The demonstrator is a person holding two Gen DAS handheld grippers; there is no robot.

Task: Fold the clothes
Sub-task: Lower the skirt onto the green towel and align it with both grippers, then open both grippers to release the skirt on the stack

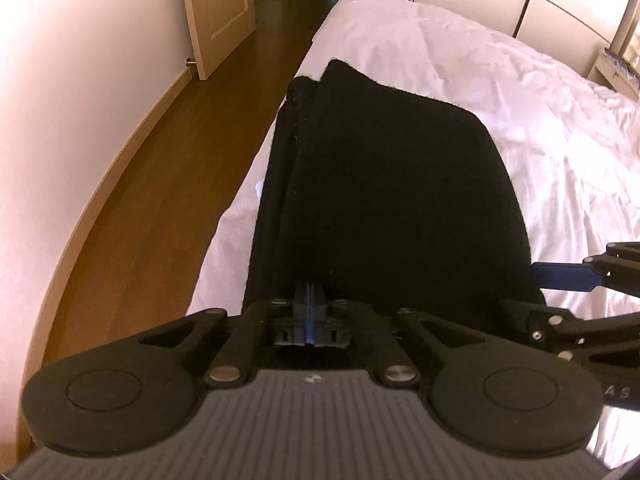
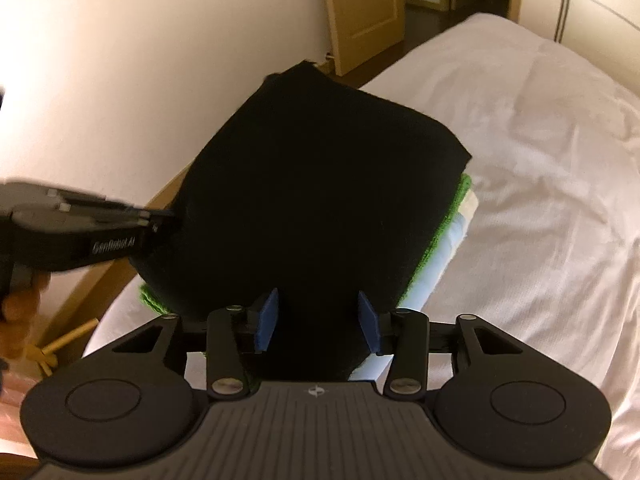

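Fingers (image 1: 310, 300) of the left gripper (image 1: 310, 308) are clenched, blue pads together, at the near edge of the folded black knit garment (image 1: 380, 184) on the white-sheeted bed (image 1: 540, 120); whether cloth is pinched I cannot tell. From the right wrist, the right gripper (image 2: 318, 320) stands released, astride the garment's near edge atop a folded stack of green and pale blue cloths (image 2: 444, 256). Soft, limp, light: best gripped at corners.

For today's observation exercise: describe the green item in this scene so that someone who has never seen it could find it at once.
Start at the white bed and go to its edge nearest the wall, where folded clothes are stacked. The green garment lies directly under the black garment on top, above pale blue and white layers. Only its bright, knitted-looking edge peeks out.
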